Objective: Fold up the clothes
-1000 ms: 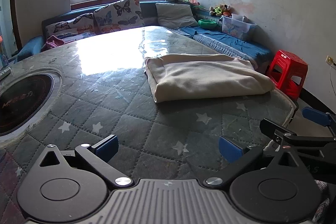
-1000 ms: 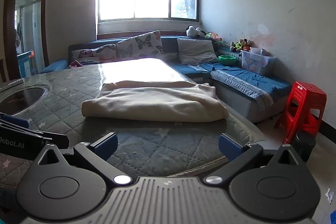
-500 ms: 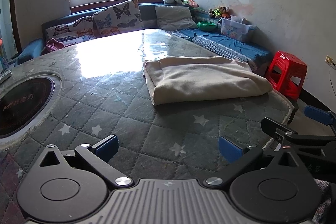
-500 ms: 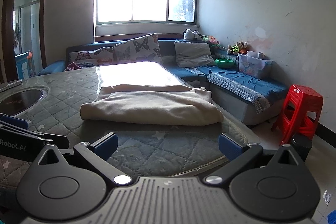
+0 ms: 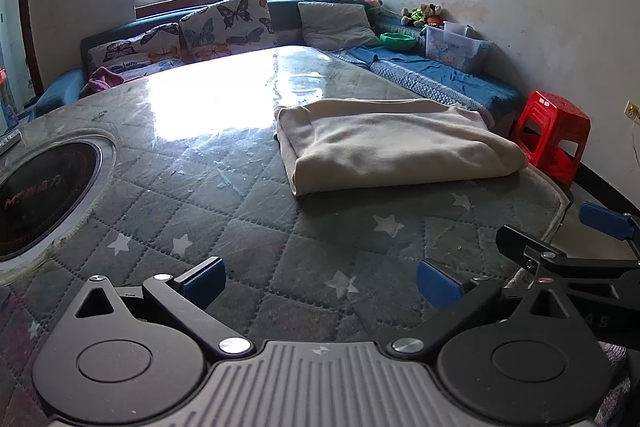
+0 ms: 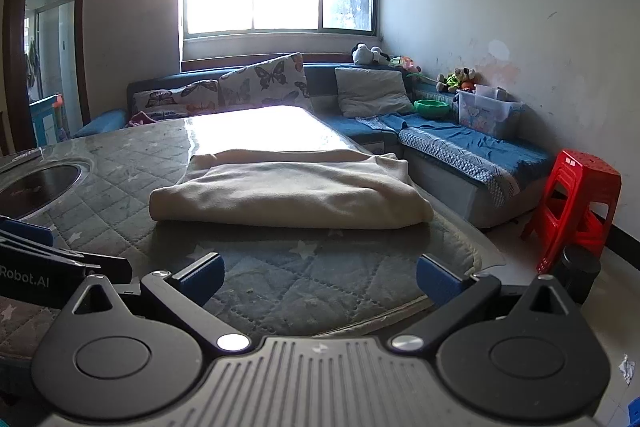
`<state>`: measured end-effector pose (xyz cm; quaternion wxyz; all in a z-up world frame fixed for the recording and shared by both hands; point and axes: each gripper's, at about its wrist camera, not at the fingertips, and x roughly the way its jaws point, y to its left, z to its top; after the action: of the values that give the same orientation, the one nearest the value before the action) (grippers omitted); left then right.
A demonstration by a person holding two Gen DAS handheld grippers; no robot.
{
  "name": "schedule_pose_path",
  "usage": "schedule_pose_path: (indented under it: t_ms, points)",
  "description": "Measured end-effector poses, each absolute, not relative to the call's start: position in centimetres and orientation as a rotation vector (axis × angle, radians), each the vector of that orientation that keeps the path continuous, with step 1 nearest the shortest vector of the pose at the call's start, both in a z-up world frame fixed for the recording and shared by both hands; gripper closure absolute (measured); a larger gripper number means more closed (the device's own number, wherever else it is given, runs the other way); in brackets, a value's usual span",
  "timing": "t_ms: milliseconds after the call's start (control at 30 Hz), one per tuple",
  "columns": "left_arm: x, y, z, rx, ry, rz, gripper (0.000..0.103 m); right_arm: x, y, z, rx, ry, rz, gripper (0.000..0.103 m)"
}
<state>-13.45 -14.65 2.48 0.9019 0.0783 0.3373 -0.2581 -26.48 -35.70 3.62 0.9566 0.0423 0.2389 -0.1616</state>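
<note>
At the left edge of the table (image 5: 240, 211), a round dark inset plate (image 5: 40, 187) is set into the quilted cover; keep both tools off it.

The left gripper (image 5: 320, 279) hangs low over the near edge with its jaws spread wide and nothing between them. The right gripper (image 6: 318, 277) is in the same released condition at the near right corner, also empty. In the left wrist view it shows at the right margin (image 5: 568, 251).

The cream garment (image 5: 396, 147) lies toward the right edge of the table, doubled into a thick oblong with a rounded fold line facing the grippers and layered edges on the far side. It is apart from both tools.

This arrangement suits either a finished fold or an intermediate one awaiting a further halving. If another fold is intended, pinch all layers at one corner per tool, lift evenly and align edges before release. The soft cloth is likely to slip layer on layer. The red stool (image 6: 576, 203) stands off the right edge.
</note>
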Motion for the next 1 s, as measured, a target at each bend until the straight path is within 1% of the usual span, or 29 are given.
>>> schedule_pose_path:
  t_ms: [1000]
  points:
    - [-8.7, -17.2, 1.7, 0.187, 0.790, -0.541, 0.000, -21.9, -37.9, 2.7, 0.136, 0.572, -0.341, 0.000]
